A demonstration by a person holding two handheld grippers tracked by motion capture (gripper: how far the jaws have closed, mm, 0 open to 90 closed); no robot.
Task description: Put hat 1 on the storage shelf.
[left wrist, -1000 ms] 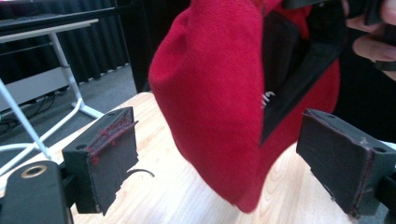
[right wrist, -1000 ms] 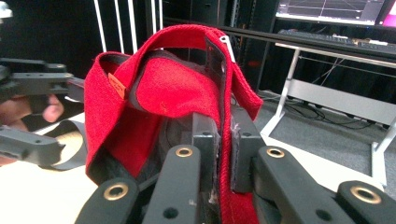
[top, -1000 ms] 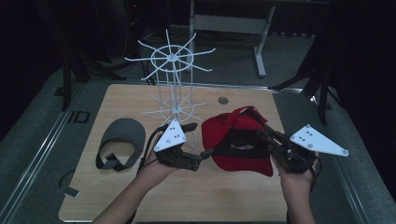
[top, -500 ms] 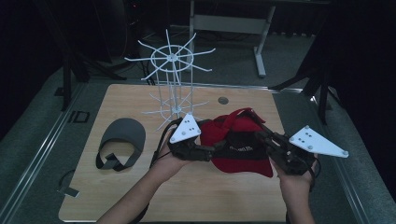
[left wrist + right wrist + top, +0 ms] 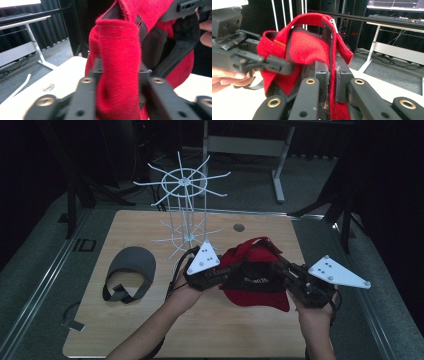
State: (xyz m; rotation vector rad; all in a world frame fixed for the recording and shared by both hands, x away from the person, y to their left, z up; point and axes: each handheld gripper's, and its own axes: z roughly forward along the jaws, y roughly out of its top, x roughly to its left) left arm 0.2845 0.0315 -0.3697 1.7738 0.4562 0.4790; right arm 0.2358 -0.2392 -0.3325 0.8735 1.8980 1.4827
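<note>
Moved inward, left claw [image 5: 225, 272] joins right claw [image 5: 280, 269] clamping one red cap [image 5: 255, 280].

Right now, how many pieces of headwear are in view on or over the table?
2. A red fabric cap is held above the table between the left claw and right claw, both clamped on it. A grey visor lies flat at the table's left.

Dim lab or studio: black curtains [image 5: 57, 22], grey carpet [image 5: 250, 185], wooden desk [image 5: 150, 330], white-framed workbench [image 5: 245, 142] behind.
</note>
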